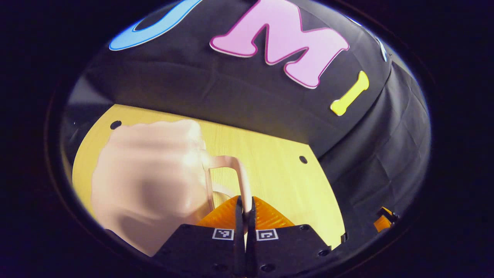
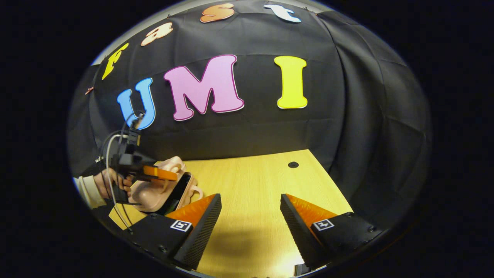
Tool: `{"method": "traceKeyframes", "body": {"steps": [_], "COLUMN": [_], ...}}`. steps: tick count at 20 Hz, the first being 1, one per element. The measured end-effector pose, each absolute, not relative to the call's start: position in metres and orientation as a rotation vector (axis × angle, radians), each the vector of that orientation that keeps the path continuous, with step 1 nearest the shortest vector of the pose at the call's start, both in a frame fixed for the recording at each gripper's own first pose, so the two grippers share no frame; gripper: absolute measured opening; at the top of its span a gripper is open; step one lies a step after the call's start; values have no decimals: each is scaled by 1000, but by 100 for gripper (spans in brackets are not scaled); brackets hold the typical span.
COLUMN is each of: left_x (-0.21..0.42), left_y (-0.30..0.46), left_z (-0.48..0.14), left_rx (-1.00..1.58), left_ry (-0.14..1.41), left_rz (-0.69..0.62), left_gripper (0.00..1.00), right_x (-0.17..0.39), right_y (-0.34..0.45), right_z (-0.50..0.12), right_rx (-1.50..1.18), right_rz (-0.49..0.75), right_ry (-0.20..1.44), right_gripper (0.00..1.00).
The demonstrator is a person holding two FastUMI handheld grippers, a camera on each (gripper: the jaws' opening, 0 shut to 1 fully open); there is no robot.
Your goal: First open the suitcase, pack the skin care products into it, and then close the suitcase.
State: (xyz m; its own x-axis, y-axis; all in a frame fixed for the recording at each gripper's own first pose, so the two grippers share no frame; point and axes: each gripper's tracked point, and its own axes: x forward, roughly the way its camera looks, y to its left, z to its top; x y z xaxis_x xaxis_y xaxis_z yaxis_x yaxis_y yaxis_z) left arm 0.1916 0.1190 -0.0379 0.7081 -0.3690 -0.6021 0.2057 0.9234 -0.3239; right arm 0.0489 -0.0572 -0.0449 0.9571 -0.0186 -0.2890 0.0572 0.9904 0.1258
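Observation:
A small pale pink suitcase [image 1: 146, 181] lies on the wooden table [image 1: 278, 170], with its looped handle [image 1: 236, 164] towards me. My left gripper [image 1: 245, 206] is shut on the lower part of that handle. In the right gripper view the suitcase [image 2: 150, 195] sits at the far left with its lid lifted a little, and a dark gap [image 2: 177, 193] shows along its edge. There the left gripper [image 2: 160, 173] reaches over the suitcase, held by a hand [image 2: 104, 183]. My right gripper [image 2: 251, 216] hangs open over bare table, well to the right of the suitcase, holding nothing.
The black cloth wall closes the table's far side and right side. Round holes [image 1: 303, 159] mark the tabletop [image 2: 251, 181] near its back edge. An orange part [image 1: 383, 222] of the other gripper shows at the far right of the left gripper view.

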Motion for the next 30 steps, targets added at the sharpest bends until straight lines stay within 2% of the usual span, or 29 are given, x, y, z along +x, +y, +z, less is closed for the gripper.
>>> {"method": "traceKeyframes", "body": {"steps": [2, 5, 7, 8, 9, 10, 12, 15, 19, 20, 22, 26, 30], "left_x": [184, 184, 172, 170, 164, 154, 127, 65, -8, -26, -72, -109, -113], "left_y": [117, 120, 113, 106, 106, 109, 111, 105, 156, 161, 159, 190, 202], "left_z": [-51, -38, -26, -31, -19, -6, 27, 97, 164, 173, 180, 206, 217], "left_rx": [-291, -226, -193, -213, -227, -231, -244, -309, -251, -223, -176, -140, -86], "left_ry": [802, 775, 755, 738, 698, 649, 538, 335, 96, 45, 1, -137, -156], "left_rz": [-264, -226, -236, -241, -228, -209, -200, -305, -210, -223, -300, -185, -104], "left_gripper": [7, 8, 23, 35, 54, 62, 92, 96, 96, 96, 96, 96, 96], "right_x": [51, 53, 51, 49, 48, 47, 44, 32, 16, 13, 10, -3, -14], "right_y": [-55, -52, -53, -54, -54, -54, -51, -49, -27, -16, 4, 40, 54], "right_z": [-43, -36, -32, -29, -26, -24, -19, -23, -12, -10, -7, -1, 0], "right_rx": [118, 120, 123, 128, 136, 145, 157, 120, 122, 119, 115, 117, 88], "right_rz": [-2, 43, 57, 58, 58, 58, 62, 37, 36, 50, 79, 144, 167], "right_ry": [287, 267, 256, 248, 238, 231, 218, 204, 153, 139, 122, 103, 105], "right_gripper": [97, 97, 97, 97, 97, 97, 97, 98, 97, 97, 98, 98, 97]}}
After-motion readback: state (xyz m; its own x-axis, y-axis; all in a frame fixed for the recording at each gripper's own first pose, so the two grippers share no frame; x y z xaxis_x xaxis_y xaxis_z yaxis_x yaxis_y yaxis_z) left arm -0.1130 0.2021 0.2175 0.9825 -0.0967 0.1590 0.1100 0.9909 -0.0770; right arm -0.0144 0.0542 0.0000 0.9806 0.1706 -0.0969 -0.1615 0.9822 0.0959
